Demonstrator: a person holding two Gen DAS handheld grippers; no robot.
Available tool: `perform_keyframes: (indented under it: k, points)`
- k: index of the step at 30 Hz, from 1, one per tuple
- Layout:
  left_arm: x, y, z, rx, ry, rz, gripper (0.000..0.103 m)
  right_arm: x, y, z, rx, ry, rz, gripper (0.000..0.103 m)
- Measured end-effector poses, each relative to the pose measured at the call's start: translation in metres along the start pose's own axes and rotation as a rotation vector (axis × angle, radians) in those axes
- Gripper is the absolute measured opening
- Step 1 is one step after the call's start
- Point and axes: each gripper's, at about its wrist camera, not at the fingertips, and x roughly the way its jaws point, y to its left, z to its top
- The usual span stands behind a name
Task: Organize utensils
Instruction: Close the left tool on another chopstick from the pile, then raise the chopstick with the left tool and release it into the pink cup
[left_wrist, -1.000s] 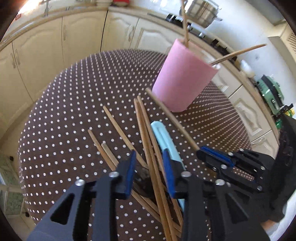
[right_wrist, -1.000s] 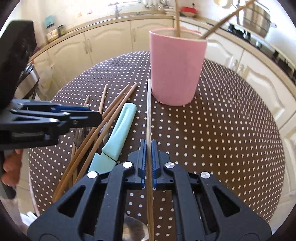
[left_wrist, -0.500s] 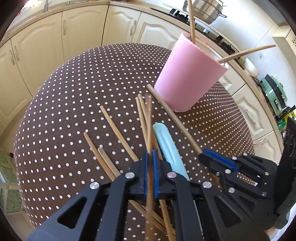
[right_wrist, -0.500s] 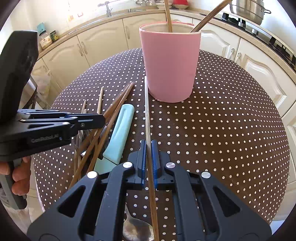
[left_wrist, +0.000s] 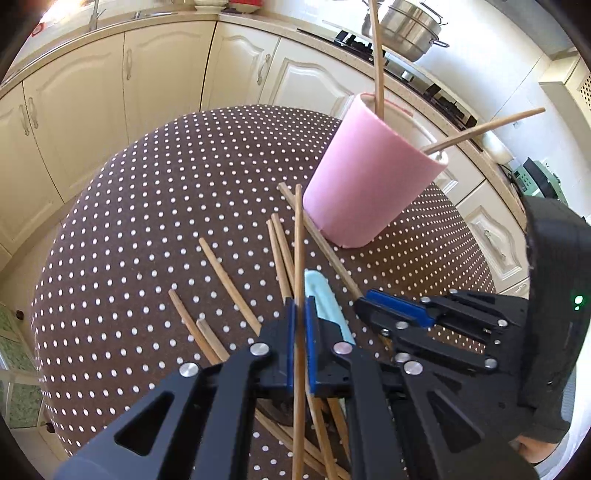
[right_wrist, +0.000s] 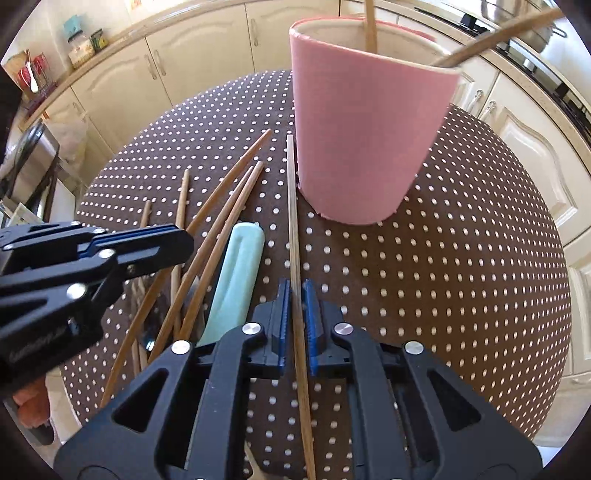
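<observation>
A pink cup (left_wrist: 369, 192) (right_wrist: 365, 140) stands on the dotted brown table (left_wrist: 166, 206) with two chopsticks leaning in it. My left gripper (left_wrist: 300, 308) is shut on one wooden chopstick (left_wrist: 298, 240), whose far end points at the cup's base. It appears at the left of the right wrist view as the left gripper (right_wrist: 183, 236). My right gripper (right_wrist: 295, 293) straddles another chopstick (right_wrist: 291, 206) that lies on the cloth beside the cup. Its jaws are opening, with a slim gap on each side of the stick. Several loose chopsticks (right_wrist: 221, 210) lie between the grippers.
A mint-green utensil handle (right_wrist: 240, 273) (left_wrist: 323, 295) lies among the chopsticks, with metal utensils (right_wrist: 147, 325) half hidden underneath. Cream kitchen cabinets (left_wrist: 147, 74) ring the round table. A steel pot (left_wrist: 406, 26) sits on the hob behind. A hand (right_wrist: 33, 406) holds the left gripper.
The left gripper shut on a chopstick and raised it over the pile. The right gripper moved closer to the pink cup with its chopstick, and its jaws parted slightly.
</observation>
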Motion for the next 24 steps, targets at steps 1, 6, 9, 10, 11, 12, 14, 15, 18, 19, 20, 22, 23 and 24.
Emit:
perform_keyframes:
  k: [1,6,9,10,11,12,14,15,18,19,20,22,23,24]
  points:
    - [0.001,-0.001,0.002,0.0,-0.001,0.0,0.005,0.002,0.001,0.004,-0.006,0.002,-0.013,0.018]
    - [0.005,-0.004,0.009,0.003,-0.008,0.012,0.005,0.012,0.007,0.022,-0.012,0.001,-0.009,0.021]
    - [0.005,-0.003,0.011,0.001,-0.019,0.012,0.005,0.012,0.009,0.025,-0.006,-0.021,0.003,0.006]
    - [0.003,-0.003,0.011,0.001,-0.03,0.008,0.005,0.011,0.009,0.026,-0.005,-0.035,0.005,0.006]
    - [0.001,-0.004,0.011,0.001,-0.045,0.005,0.005,0.008,0.01,0.026,0.001,-0.053,0.007,0.006]
    - [-0.003,-0.006,0.011,0.008,-0.066,0.005,0.005,0.004,0.009,0.025,0.01,-0.076,0.008,0.006]
    - [-0.013,-0.01,0.01,0.025,-0.112,-0.001,0.005,-0.01,0.009,0.018,0.017,-0.137,0.02,0.006]
    - [-0.019,-0.011,0.009,0.033,-0.138,-0.005,0.005,-0.02,0.009,0.015,0.024,-0.172,0.028,0.006]
    - [-0.04,-0.017,0.004,0.05,-0.217,-0.027,0.005,-0.044,0.007,0.011,0.05,-0.266,0.081,0.006]
    - [-0.046,-0.019,0.003,0.053,-0.241,-0.04,0.005,-0.053,0.006,0.009,0.056,-0.299,0.092,0.006]
    - [-0.052,-0.022,0.001,0.06,-0.263,-0.05,0.005,-0.06,0.005,0.006,0.06,-0.33,0.103,0.006]
    - [-0.066,-0.028,0.001,0.075,-0.316,-0.075,0.005,-0.074,0.005,0.002,0.075,-0.399,0.124,0.006]
    - [-0.074,-0.032,0.0,0.084,-0.347,-0.082,0.005,-0.084,-0.002,-0.006,0.084,-0.428,0.126,0.006]
    - [-0.079,-0.035,0.0,0.092,-0.371,-0.088,0.005,-0.092,-0.008,-0.01,0.09,-0.453,0.132,0.006]
